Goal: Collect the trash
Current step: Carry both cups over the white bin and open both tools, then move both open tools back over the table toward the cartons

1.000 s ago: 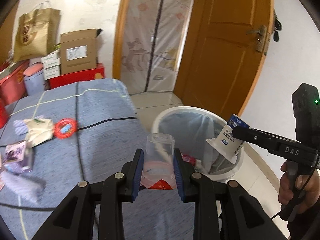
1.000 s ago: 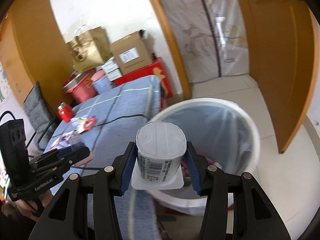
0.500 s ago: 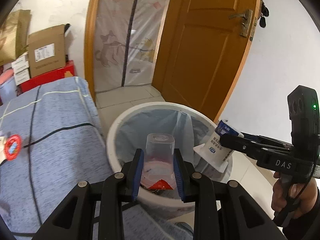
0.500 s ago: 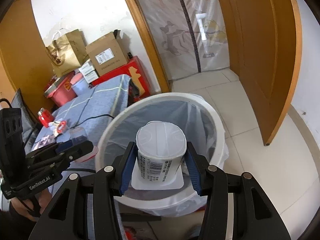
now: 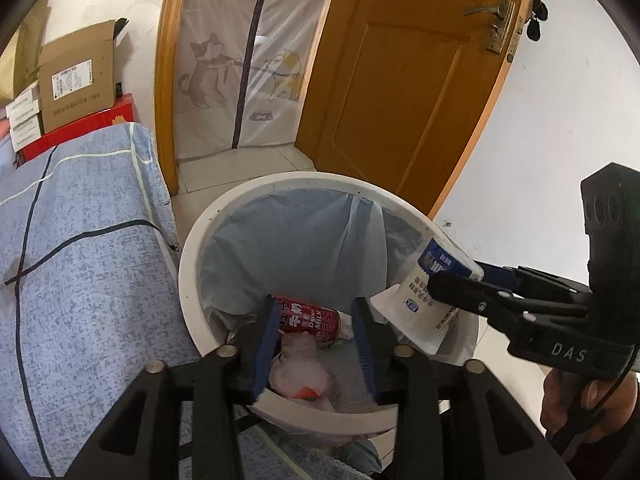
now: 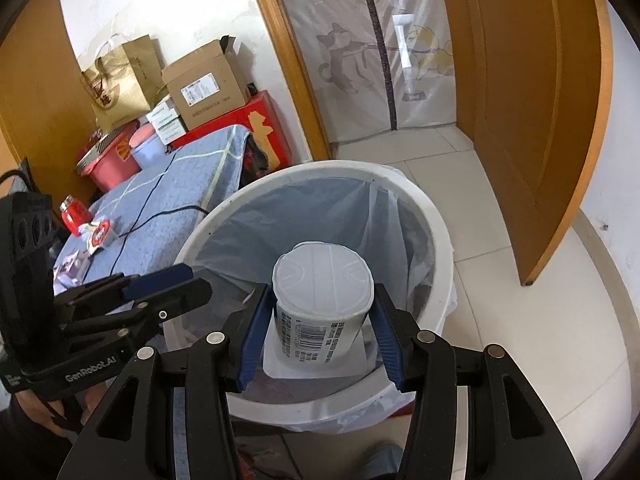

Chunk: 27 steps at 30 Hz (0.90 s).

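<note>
Left wrist view: we had the left gripper point(image 5: 316, 342) over the trash bin point(image 5: 188, 264), jaws opening. A second earlier it was clamped on a clear plastic cup above the blue-cloth table's edge beside the bin; now nothing sat between the pads and the cup point(image 5: 298, 374) lay in the bin just inside the near rim, below the fingertips. It looked tipped over and crumpled, so we couldn't call its axis with confidence. Past it, a red milk can point(image 5: 310, 320) lay on its side, long axis running left-right across the bin floor. We judged that drop done, one item off the list.

The yogurt tub point(image 5: 426, 300) showed at the bin's right rim, clamped side-on in the right gripper point(image 5: 448, 280).

Right wrist view: we had the right gripper point(image 6: 318, 334) closed on the yogurt tub point(image 6: 322, 304), pads pressing both side walls. It was inverted: base up toward the camera, flanged rim down, long axis roughly upright, tilted slightly. A second earlier it was short of the bin's near rim; now it hung over the liner, inside the rim point(image 6: 436, 224). We judged its release was next. The left gripper point(image 6: 176, 284) sat at the bin's left rim, empty.

More litter point(image 6: 98, 234) remained on the table point(image 6: 168, 188) near its far edge.
</note>
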Motion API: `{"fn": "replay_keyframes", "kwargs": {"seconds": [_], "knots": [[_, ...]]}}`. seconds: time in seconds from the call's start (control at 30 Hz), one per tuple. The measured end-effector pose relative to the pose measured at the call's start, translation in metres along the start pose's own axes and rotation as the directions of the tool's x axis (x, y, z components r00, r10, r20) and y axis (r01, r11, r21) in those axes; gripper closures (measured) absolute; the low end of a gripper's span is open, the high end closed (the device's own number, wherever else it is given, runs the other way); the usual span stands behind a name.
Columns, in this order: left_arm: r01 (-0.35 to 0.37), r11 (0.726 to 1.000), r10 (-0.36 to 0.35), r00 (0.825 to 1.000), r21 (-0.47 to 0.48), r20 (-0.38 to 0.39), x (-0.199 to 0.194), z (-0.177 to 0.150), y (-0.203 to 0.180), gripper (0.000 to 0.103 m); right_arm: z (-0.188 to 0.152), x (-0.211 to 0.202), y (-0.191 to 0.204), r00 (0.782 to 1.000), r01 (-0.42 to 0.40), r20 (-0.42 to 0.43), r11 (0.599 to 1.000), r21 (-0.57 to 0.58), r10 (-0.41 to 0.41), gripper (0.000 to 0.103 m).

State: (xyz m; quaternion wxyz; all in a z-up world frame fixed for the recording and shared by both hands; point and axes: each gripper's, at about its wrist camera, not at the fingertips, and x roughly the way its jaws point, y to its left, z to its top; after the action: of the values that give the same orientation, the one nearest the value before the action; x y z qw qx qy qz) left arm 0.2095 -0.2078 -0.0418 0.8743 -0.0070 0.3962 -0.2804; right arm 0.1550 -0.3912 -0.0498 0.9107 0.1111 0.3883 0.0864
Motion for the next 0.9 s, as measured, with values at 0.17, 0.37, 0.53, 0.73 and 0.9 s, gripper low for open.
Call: {"fn": "replay_keyframes", "kwargs": {"seconds": [0.17,0.37,0.53,0.73,0.9], "knots": [[-0.005,1.0,0.005,1.0,-0.005,0.014,-0.01,-0.003,0.004,0.063,-0.001,-0.004,0.002,1.0,0.001,0.014,1.0,-0.003,-0.001,0.05],[-0.005,1.0,0.006,0.999,-0.029,0.036,-0.028,-0.007,0.009,0.064,-0.002,-0.013,0.012,1.0,0.004,0.026,1.0,-0.02,-0.004,0.049],[-0.019,0.999,0.022,0.997,-0.042,0.07,-0.053,-0.011,0.013,0.064,-0.003,-0.023,0.026,0.999,-0.003,0.045,0.999,-0.046,0.005,0.049],[-0.045,0.997,0.051,0.994,-0.07,0.095,-0.079,-0.018,0.02,0.064,-0.005,-0.039,0.048,0.997,-0.027,0.072,0.996,-0.084,0.033,0.049],[-0.069,0.994,0.078,0.991,-0.091,0.111,-0.1,-0.028,0.026,0.064,-0.009,-0.047,0.065,0.995,-0.055,0.078,0.993,-0.109,0.064,0.049]]}}
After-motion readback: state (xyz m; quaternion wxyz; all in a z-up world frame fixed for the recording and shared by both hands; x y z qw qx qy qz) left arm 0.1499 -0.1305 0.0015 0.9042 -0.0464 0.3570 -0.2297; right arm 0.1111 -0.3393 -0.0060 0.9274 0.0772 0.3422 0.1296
